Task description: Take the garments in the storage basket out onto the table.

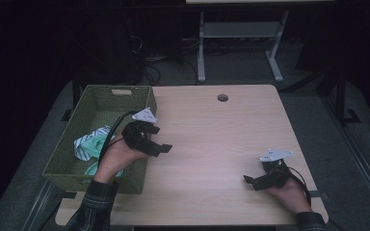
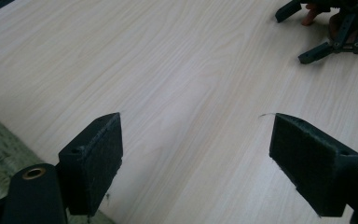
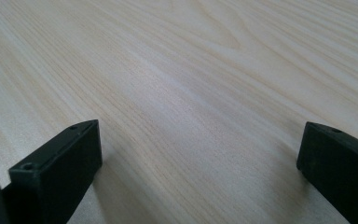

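Green woven plastic is forming the basket (image 1: 87, 126) sitting at the far left of the table, and my left forearm in its plaid sleeve (image 1: 96, 204) is reaching across the basket's near right corner. Inside the basket, just left of my left hand (image 1: 118, 156), crumpled cloth in white and mint green (image 1: 90, 145) is lying on the bottom. My left claw (image 1: 158, 139) is hanging just right of the basket's right wall, over the pale wooden tabletop (image 1: 212, 139), with its grey three-cornered plate (image 1: 145, 115) on top and its black cable (image 1: 113, 130) trailing back over the basket. In the left gripper view its jaws are standing wide apart with nothing between them, the padded faces turned toward each other above bare wood (image 2: 168, 70), and a strip of the basket's green weave (image 2: 0, 149) is showing at the lower left beside the left jaw.

Ahead of that claw and well apart from it, my right claw (image 2: 303, 35) is showing at the upper right corner of the same view. From above, my right claw (image 1: 251, 182) is resting low near the table's right front corner, held by my right hand (image 1: 289, 192). In the right gripper view its jaws are also standing wide apart, holding nothing, close over the wood grain (image 3: 191, 84). Beyond both claws, a round cable hole (image 1: 222, 97) is sitting near the table's far edge.
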A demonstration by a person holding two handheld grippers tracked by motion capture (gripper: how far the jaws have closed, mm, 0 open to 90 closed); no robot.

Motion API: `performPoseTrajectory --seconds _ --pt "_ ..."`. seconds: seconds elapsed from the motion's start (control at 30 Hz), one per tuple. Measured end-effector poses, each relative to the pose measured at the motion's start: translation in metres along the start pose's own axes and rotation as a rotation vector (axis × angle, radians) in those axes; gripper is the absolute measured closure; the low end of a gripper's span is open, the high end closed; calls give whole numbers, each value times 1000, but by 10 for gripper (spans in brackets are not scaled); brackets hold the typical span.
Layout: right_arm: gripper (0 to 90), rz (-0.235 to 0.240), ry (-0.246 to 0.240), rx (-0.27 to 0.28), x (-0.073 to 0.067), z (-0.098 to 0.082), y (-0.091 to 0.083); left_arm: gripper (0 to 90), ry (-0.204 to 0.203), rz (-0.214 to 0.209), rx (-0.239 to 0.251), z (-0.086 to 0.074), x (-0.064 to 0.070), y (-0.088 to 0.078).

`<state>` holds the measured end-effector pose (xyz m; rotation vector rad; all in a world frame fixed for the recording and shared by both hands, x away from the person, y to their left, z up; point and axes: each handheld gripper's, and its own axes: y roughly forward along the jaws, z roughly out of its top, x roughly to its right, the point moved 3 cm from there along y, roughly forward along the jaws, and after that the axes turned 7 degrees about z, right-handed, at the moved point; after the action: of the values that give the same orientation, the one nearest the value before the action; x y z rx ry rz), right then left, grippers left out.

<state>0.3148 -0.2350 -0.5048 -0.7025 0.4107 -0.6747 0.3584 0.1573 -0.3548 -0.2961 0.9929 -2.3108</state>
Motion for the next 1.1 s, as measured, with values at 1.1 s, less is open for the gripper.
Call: performPoseTrajectory --seconds 1.1 --pt "0 0 0 0 0 0 0 221 -106 98 22 -30 -45 -49"
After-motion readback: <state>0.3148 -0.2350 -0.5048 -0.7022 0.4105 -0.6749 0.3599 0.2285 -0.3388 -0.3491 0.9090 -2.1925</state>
